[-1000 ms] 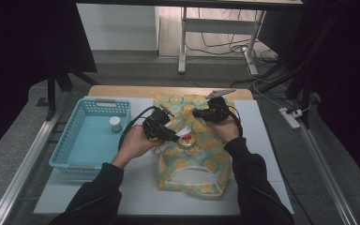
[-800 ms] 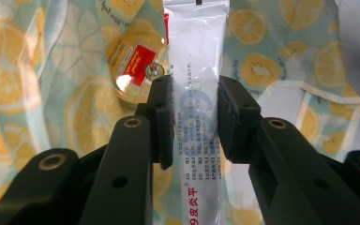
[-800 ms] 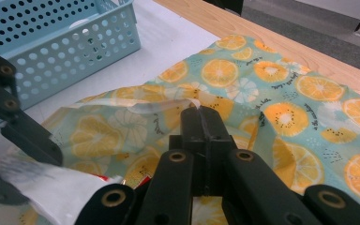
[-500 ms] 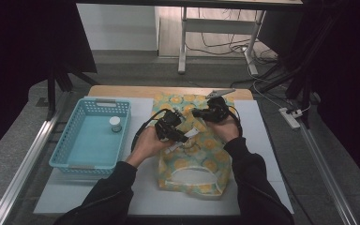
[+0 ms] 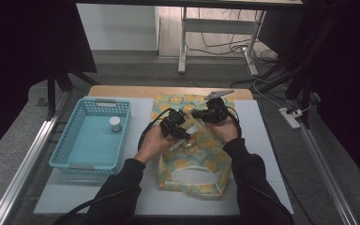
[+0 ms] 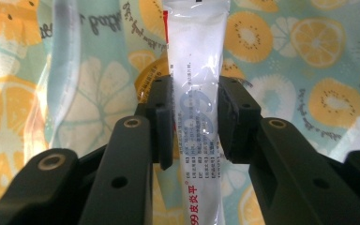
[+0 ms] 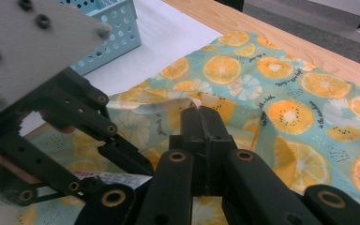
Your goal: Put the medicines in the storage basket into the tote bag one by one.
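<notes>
A cloth bag printed with orange and lemon slices lies flat on the white mat. My left gripper is shut on a white tube with red and grey print, which sticks up between the jaws over the bag's fabric. From above, the left gripper hovers over the bag's middle with the tube pointing toward me. My right gripper is shut on a raised fold of the bag near its far edge. It sits just right of the left gripper.
A light blue perforated basket stands on the mat's left side with a small white bottle inside. Its corner appears beyond the left gripper. A wooden table edge runs behind the bag. White mat lies bare right of the bag.
My left gripper has moved right, toward the right gripper, carrying the tube over the bag. The right gripper has stayed in place on the fabric.
</notes>
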`<act>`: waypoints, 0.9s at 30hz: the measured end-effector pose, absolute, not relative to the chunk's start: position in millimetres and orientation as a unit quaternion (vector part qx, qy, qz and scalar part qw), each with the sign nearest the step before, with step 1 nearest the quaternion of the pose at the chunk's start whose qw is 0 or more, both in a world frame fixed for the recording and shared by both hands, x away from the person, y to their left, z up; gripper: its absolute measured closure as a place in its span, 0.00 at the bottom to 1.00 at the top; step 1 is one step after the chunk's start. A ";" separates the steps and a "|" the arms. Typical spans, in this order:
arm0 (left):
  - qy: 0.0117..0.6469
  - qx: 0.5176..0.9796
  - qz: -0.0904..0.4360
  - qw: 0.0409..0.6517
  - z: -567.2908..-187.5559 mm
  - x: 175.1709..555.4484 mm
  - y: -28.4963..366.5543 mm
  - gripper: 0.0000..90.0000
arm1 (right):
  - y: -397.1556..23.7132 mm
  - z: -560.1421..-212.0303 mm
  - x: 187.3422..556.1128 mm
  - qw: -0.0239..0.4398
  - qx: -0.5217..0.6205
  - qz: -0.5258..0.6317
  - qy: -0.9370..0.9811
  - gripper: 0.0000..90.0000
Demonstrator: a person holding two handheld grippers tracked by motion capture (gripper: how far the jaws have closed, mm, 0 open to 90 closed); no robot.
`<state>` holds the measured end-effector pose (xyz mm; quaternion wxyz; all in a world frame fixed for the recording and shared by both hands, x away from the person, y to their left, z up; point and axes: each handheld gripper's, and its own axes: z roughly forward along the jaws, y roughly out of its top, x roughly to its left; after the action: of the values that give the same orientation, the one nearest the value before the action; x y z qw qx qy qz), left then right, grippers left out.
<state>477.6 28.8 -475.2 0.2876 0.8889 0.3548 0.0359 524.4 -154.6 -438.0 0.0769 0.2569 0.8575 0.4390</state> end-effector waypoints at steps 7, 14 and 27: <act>0.359 0.882 0.046 0.300 -470.4 483.2 29.7 1.00 | -155.9 -439.5 524.9 0.076 0.262 0.437 0.857 1.00; 0.355 0.887 0.039 0.292 -478.0 483.8 28.8 0.98 | -157.6 -440.6 524.8 0.075 0.263 0.437 0.857 1.00; 0.350 0.875 0.022 0.333 -455.7 470.6 41.4 0.76 | -161.8 -441.5 524.2 0.077 0.262 0.439 0.856 1.00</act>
<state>470.6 41.4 -455.7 0.3326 0.8754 0.3500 0.0215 524.2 -161.8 -441.5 0.0769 0.2624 0.8561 0.4386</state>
